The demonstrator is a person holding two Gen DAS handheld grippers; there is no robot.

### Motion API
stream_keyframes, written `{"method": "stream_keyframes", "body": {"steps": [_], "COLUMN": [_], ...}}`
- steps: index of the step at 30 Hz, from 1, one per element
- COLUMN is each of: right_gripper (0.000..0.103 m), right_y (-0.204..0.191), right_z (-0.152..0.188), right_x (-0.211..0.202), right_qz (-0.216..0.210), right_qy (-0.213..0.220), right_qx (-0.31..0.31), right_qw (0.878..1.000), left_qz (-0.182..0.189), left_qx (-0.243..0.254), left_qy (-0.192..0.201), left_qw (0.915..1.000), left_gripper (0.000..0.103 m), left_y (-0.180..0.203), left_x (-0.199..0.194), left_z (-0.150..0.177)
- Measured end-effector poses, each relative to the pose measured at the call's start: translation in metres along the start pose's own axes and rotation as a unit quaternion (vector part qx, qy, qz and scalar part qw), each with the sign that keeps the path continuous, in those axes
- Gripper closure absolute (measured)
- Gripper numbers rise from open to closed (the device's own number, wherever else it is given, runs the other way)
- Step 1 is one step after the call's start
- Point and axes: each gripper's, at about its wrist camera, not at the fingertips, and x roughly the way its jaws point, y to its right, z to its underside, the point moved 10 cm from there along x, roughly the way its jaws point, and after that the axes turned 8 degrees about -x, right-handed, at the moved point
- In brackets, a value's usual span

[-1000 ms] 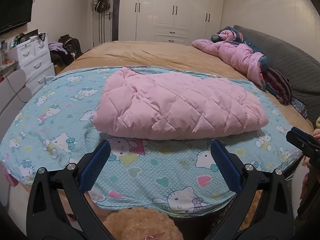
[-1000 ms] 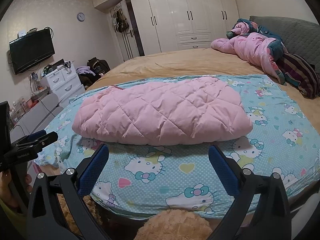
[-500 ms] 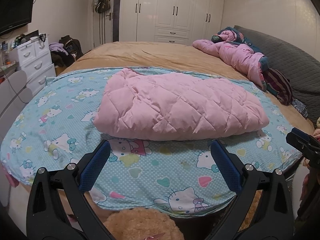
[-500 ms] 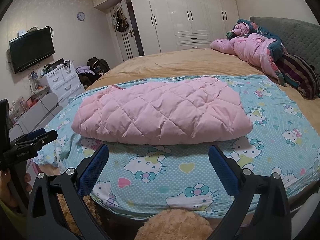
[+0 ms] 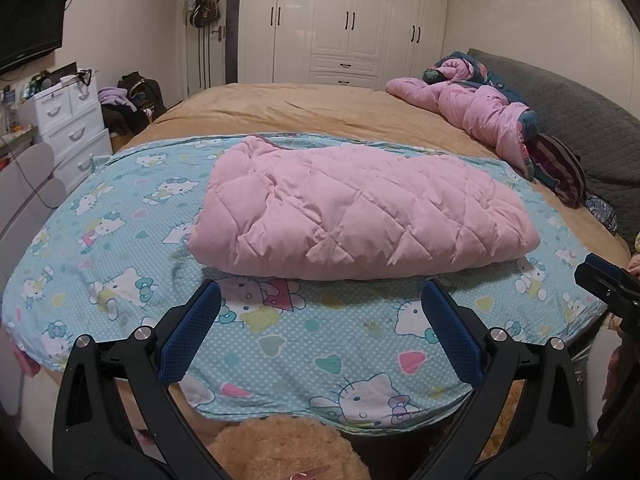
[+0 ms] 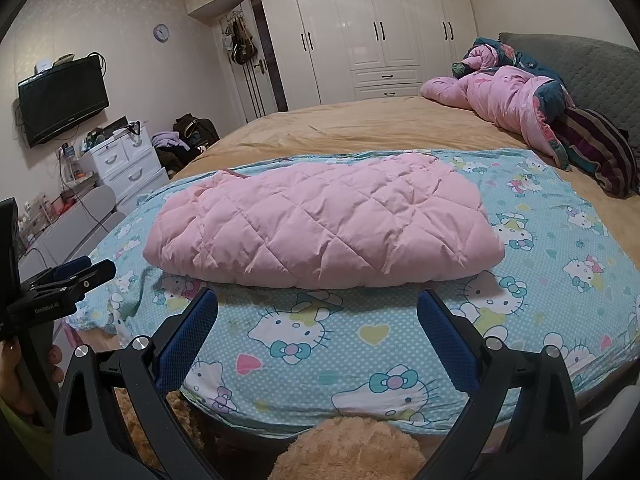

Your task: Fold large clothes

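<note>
Small drift of the views over one second

In the left wrist view the pink quilted coat (image 5: 360,212) slid slightly lower and rightward in the frame, its near edge ending closer to the blue pads of the left gripper (image 5: 320,320). In the right wrist view the left gripper (image 6: 76,276), at the left edge of the frame, sat a little lower than before; the coat barely shifted there.

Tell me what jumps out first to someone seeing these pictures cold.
A folded pink quilted coat lies across the middle of a cartoon-cat sheet spread over the near end of the bed. Both the left gripper and the right gripper are open and empty, short of the coat. A rumpled pink blanket sits by the grey headboard at far right.
</note>
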Motion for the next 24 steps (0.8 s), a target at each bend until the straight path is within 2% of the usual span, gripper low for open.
{"method": "stream_keyframes", "body": {"steps": [24], "right_gripper": [0.004], "right_y": [0.0013], "right_z": [0.0057], "right_x": [0.0005], "right_qz": [0.002], "right_qy": [-0.003], "right_qx": [-0.002], "right_qw": [1.0], "left_qz": [-0.001], "left_qx": [0.0], "left_qy": [-0.002], "left_qw": [1.0], "left_gripper": [0.009], "left_y": [-0.0038], "left_x": [0.0011], "left_z": [0.0003]}}
